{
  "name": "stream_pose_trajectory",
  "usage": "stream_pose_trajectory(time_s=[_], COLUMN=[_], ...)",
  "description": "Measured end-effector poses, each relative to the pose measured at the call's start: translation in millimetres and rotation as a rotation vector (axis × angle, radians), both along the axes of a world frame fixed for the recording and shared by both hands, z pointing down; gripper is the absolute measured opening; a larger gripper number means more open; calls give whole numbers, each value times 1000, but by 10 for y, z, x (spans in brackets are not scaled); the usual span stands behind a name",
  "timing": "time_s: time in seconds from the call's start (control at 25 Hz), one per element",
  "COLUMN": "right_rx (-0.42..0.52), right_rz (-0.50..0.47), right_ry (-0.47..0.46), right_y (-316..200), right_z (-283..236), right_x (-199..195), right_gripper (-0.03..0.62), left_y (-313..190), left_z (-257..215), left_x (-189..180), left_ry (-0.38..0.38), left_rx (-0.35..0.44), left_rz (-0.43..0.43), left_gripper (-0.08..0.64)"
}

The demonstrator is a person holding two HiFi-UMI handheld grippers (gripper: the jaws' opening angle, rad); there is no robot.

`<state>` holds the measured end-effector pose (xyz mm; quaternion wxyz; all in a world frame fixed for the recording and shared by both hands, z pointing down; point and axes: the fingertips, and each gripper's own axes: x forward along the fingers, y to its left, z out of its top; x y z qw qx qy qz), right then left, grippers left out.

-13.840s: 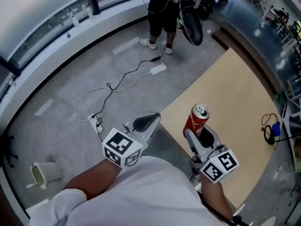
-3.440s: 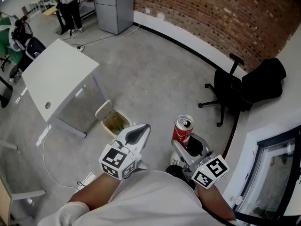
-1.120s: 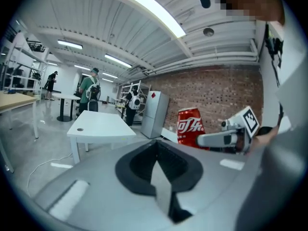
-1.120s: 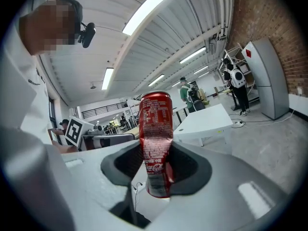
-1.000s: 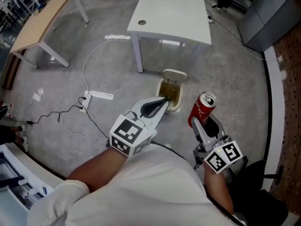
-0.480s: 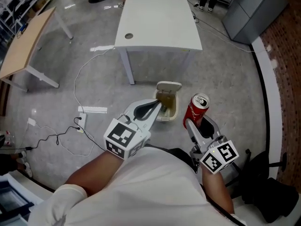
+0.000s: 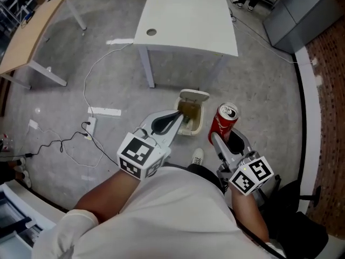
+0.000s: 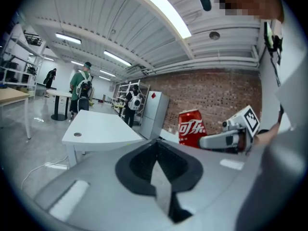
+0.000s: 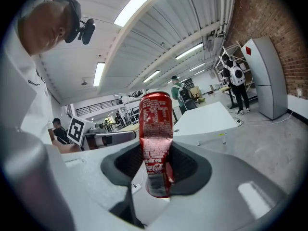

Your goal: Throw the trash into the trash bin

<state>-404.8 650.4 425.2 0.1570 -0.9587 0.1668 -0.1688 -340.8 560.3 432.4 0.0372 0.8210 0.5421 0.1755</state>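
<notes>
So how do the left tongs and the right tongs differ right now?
The left tongs are shut with nothing between them, while the right tongs are shut on an upright red cola can. In the head view the left tongs' tip overlaps the open trash bin, whereas the right tongs sit to the bin's right, clear of it. Both point forward, the same way.

A white top with short sleeves is worn. The left gripper and the right gripper are moulded in pale grey with black pads, and each is fitted with a white cube printed with black square markers.
</notes>
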Motion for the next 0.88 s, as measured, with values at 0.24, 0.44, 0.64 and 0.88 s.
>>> stream_pose_trajectory(time_s=[0.24, 0.44, 0.64, 0.88], right_rx=[0, 3, 10, 24], right_rz=[-71, -146, -190, -254], right_ry=[-32, -129, -273, -459], right_y=[166, 139, 180, 193], right_z=[112, 483, 1295, 2342], right_x=[144, 149, 215, 306], right_gripper=[161, 161, 161, 161], left_y=[139, 144, 244, 413], left_z=[112, 373, 955, 1548], left_x=[55, 83, -2, -202], left_ry=[-4, -26, -71, -158], left_rx=[13, 69, 166, 236], left_rz=[-51, -107, -83, -56], left_gripper=[8, 8, 8, 8])
